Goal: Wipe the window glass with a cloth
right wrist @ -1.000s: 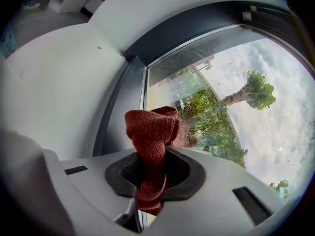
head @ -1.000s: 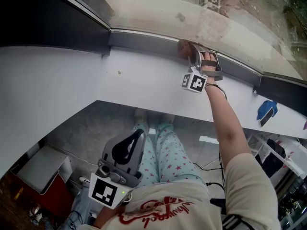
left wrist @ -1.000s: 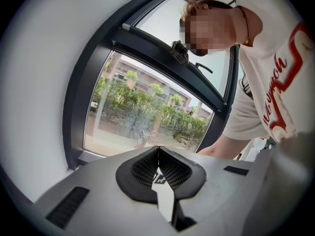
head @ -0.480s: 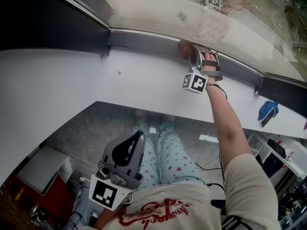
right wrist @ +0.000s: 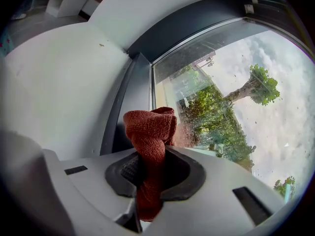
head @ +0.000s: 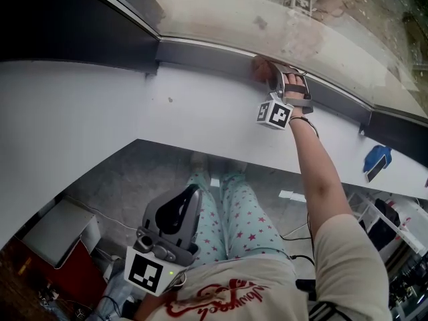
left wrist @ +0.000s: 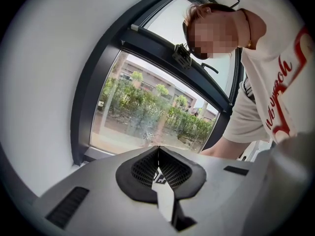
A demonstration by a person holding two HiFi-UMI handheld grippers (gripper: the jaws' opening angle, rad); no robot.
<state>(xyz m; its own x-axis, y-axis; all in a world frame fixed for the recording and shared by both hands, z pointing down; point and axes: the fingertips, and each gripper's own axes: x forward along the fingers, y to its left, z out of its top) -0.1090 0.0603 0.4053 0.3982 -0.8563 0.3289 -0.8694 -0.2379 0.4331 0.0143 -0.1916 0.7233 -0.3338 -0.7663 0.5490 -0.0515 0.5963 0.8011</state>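
My right gripper (head: 267, 72) is stretched out to the bottom of the window glass (head: 281, 25), shut on a rust-red cloth (head: 257, 67). In the right gripper view the folded cloth (right wrist: 150, 136) stands up between the jaws, its top against the lower left corner of the glass (right wrist: 236, 97) beside the dark frame (right wrist: 133, 97). My left gripper (head: 175, 209) is held low near my body, jaws shut with nothing between them. In the left gripper view the gripper (left wrist: 158, 154) points at the window (left wrist: 147, 107) from a distance.
A white sill and wall (head: 87, 112) runs below the dark window frame (head: 200, 52). A blue object (head: 376, 159) rests on the sill at the right. A grey and red box (head: 57, 243) stands on the floor at lower left. A person's arm (head: 321, 179) reaches across the sill.
The view has shifted slightly; the right gripper with the cloth stays at the same spot on the lower edge of the glass. The left gripper has not moved.
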